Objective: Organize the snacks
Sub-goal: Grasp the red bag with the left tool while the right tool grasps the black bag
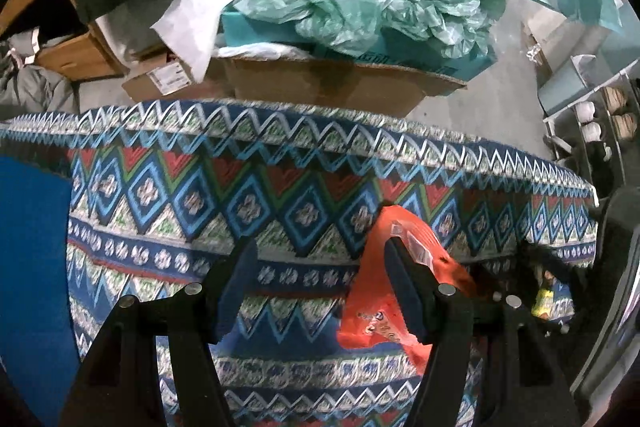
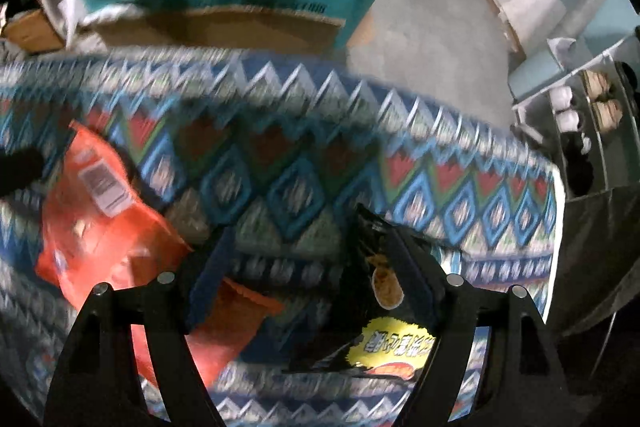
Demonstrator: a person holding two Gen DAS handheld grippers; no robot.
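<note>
Left wrist view: left hand-held gripper is held partly open over the patterned counter, nothing clamped, orange snack bag against one finger. Right hand-held gripper likewise gapes, black snack bag unpressed beside it, presumably for pickup.

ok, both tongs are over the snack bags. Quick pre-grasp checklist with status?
1. Left tongs open: ok, patterned tablecloth shows between the pads.
2. Orange snack bag centred in left tongs: not ok, it sits at the right-hand pad, not between the two.
3. Right tongs open: ok, wide gap.
4. Black snack bag centred in right tongs: not ok, it lies along the right-hand pad.
5. Right wrist view sharp enough to judge contact: not ok, blurred.
6. Either bag pinched: cannot tell for black; orange looks unpinched.
</note>
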